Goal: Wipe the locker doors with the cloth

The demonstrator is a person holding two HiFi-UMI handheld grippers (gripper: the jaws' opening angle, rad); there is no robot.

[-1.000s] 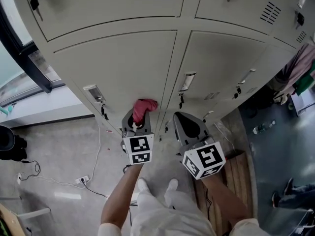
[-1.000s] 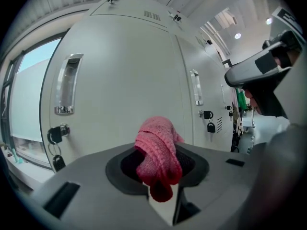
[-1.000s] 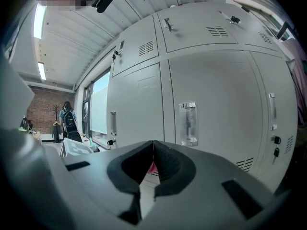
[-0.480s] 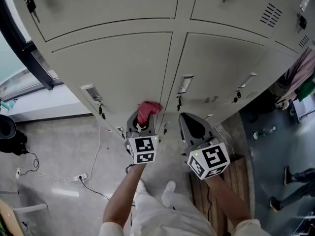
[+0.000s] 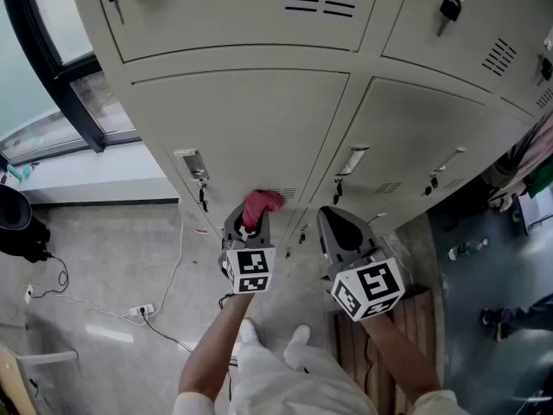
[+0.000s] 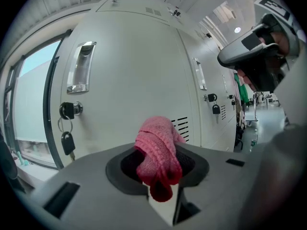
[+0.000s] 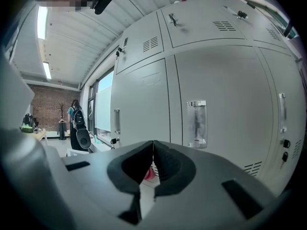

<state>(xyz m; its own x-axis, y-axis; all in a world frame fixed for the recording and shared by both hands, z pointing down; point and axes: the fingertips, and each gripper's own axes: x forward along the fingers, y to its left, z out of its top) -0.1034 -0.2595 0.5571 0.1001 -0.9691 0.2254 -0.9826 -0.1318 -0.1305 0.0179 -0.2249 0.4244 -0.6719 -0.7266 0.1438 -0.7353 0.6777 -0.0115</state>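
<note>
- grips a bunched pink cloth (image 6: 158, 157) in the left gripper (image 6: 160, 174), jaws closed on its lower folds, the rest bulging up above them.
- sets the cloth close against the lower part of a pale grey locker door (image 6: 129, 66), just beside the vent slots (image 6: 182, 127); cannot tell whether it touches the metal.
- shows, left of the cloth on the same door, a recessed handle (image 6: 79, 73) and below it a lock with a key (image 6: 67, 143) hanging from it.
- carries the right gripper (image 7: 152, 150) just beside the left one, jaws pressed together with nothing between them.
- aims that gripper at the door next along (image 5: 415, 137).
- looks down past both onto a grey floor (image 5: 104, 266) with a white cable (image 5: 177, 258) trailing across it.
</note>
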